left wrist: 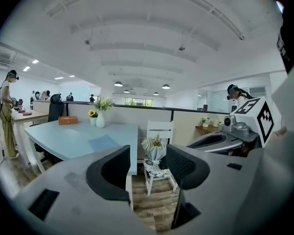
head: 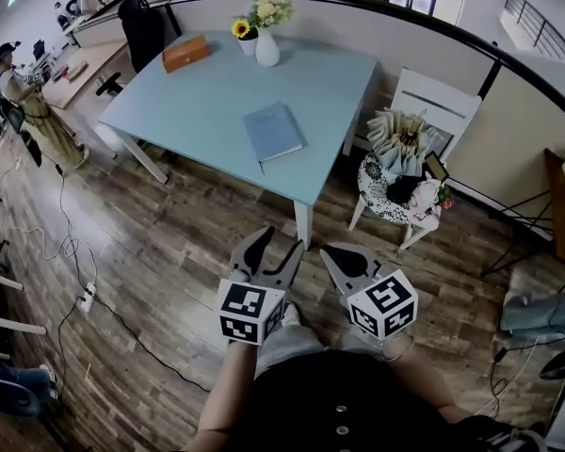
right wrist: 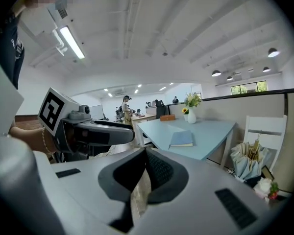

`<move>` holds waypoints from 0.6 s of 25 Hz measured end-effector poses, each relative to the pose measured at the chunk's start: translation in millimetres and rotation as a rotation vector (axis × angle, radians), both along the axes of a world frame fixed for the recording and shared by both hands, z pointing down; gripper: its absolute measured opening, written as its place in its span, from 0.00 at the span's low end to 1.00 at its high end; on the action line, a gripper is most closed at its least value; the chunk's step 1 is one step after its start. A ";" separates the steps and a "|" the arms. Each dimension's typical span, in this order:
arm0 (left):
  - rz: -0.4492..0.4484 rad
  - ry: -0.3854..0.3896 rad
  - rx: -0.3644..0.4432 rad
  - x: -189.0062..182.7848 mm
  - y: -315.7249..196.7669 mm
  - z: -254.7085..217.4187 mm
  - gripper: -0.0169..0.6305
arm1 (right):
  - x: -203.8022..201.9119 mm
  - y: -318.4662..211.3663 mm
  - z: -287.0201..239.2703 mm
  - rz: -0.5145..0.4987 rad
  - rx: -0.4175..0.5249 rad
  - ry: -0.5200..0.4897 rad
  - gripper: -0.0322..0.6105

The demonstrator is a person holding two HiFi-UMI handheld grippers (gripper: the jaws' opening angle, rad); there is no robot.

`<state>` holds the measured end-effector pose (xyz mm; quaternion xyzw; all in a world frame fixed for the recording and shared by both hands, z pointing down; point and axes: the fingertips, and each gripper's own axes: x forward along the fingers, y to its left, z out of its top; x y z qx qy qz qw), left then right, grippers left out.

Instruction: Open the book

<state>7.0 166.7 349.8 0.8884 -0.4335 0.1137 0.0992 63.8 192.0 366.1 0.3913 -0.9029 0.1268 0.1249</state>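
A closed blue book (head: 273,131) lies flat near the front edge of the light blue table (head: 198,102). Both grippers are held low over the wooden floor, well short of the table and touching nothing. My left gripper (head: 275,250) is open, its jaws spread with nothing between them. My right gripper (head: 351,255) is shut, its pads pressed together and empty. The left gripper view shows the open left gripper (left wrist: 149,165) with the book (left wrist: 104,142) far ahead. From the shut right gripper (right wrist: 146,168), the book (right wrist: 182,138) is seen on the table (right wrist: 210,129).
A white vase of flowers (head: 266,40) and a brown box (head: 185,53) stand at the table's far side. A white chair (head: 410,172) piled with wrapped bouquets stands right of the table. Cables (head: 85,295) trail over the floor at left. A person (head: 28,102) stands far left.
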 end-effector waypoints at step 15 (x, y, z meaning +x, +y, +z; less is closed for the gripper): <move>0.088 0.001 -0.004 -61.4 -89.0 5.4 0.35 | -70.9 -105.4 -1.5 0.059 0.021 0.016 0.06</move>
